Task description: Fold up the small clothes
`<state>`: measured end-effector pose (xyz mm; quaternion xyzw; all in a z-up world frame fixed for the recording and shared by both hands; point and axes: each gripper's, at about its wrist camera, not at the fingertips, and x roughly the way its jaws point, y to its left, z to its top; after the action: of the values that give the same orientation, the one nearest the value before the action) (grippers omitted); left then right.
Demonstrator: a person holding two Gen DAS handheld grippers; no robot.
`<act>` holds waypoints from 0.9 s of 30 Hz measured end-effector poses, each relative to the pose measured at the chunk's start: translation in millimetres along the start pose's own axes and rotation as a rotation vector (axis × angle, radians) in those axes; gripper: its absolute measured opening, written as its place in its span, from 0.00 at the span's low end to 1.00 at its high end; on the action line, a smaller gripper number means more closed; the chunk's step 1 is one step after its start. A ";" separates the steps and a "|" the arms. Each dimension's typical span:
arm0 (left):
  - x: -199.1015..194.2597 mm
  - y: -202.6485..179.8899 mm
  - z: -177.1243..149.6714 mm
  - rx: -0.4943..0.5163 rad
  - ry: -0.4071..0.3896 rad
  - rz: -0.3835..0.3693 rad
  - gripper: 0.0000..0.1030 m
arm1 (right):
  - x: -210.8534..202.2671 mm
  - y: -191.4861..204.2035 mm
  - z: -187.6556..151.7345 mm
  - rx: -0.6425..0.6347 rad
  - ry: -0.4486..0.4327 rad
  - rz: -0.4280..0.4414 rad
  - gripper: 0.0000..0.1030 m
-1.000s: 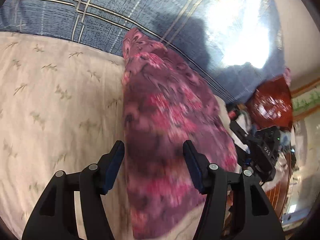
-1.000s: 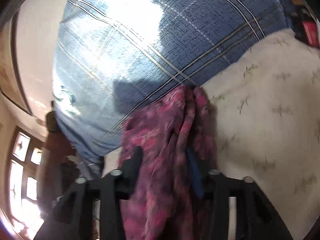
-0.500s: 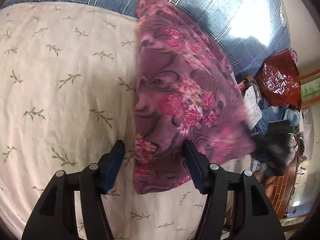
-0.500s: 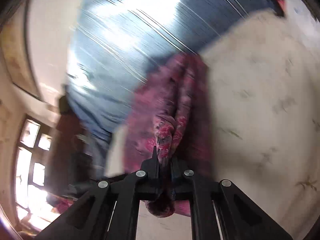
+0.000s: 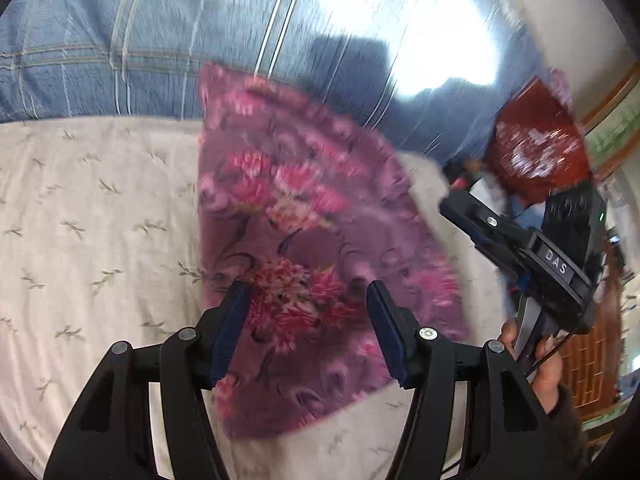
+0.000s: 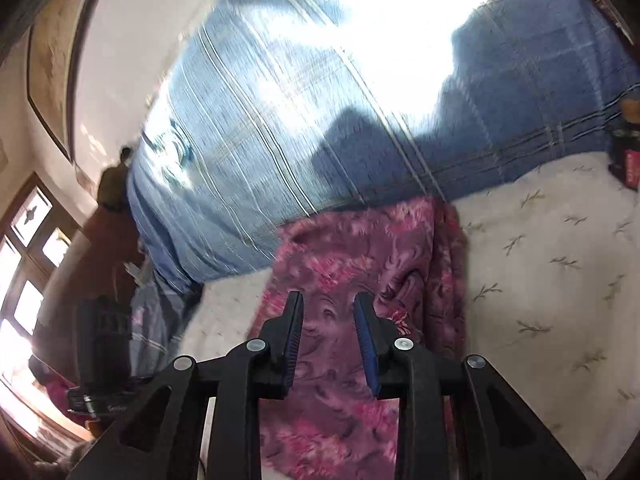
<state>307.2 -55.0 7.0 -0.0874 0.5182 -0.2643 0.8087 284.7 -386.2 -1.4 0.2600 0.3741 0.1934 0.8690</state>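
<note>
A purple and pink floral garment (image 5: 304,248) lies folded on the cream leaf-print bed sheet (image 5: 88,232); it also shows in the right wrist view (image 6: 360,264). My left gripper (image 5: 308,300) is open and empty, its jaws spread above the garment's near part. My right gripper (image 6: 329,304) is open and empty above the garment's near end. The right gripper also appears at the right of the left wrist view (image 5: 520,248), apart from the cloth.
A blue plaid blanket (image 5: 160,40) lies along the far side of the sheet (image 6: 552,264). A red bag (image 5: 536,148) and clutter sit past the bed's right edge. A dark bottle (image 6: 628,160) stands at the far right. A window (image 6: 24,264) is at the left.
My right gripper was shut on a bunch of the garment half a second ago; it has let go and opened. The garment now lies flatter on the sheet. My left gripper stayed open.
</note>
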 end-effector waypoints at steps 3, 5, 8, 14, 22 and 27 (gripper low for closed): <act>16.3 -1.8 -9.6 0.069 0.011 0.063 0.58 | 47.1 -26.4 -20.3 0.011 0.139 -0.132 0.22; 6.0 -10.6 -11.7 0.137 0.001 0.055 0.58 | 33.0 -36.6 -19.0 0.085 0.082 -0.074 0.22; -16.7 -14.4 2.0 0.141 -0.061 -0.042 0.58 | 13.5 -33.5 0.4 0.085 -0.006 -0.043 0.28; 18.2 -13.0 54.3 0.118 -0.141 0.204 0.73 | 38.2 -22.8 38.6 -0.010 -0.015 -0.097 0.28; 61.9 11.4 58.5 0.050 -0.075 0.264 0.83 | 90.3 -43.6 19.3 -0.116 0.144 -0.286 0.21; 68.7 11.2 55.4 0.031 -0.068 0.263 0.83 | 74.9 -51.2 15.6 -0.086 0.137 -0.271 0.23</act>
<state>382.2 -88.5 -27.3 -0.0151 0.4936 -0.1606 0.8546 352.0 -391.7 -64.0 0.1558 0.4556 0.1076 0.8698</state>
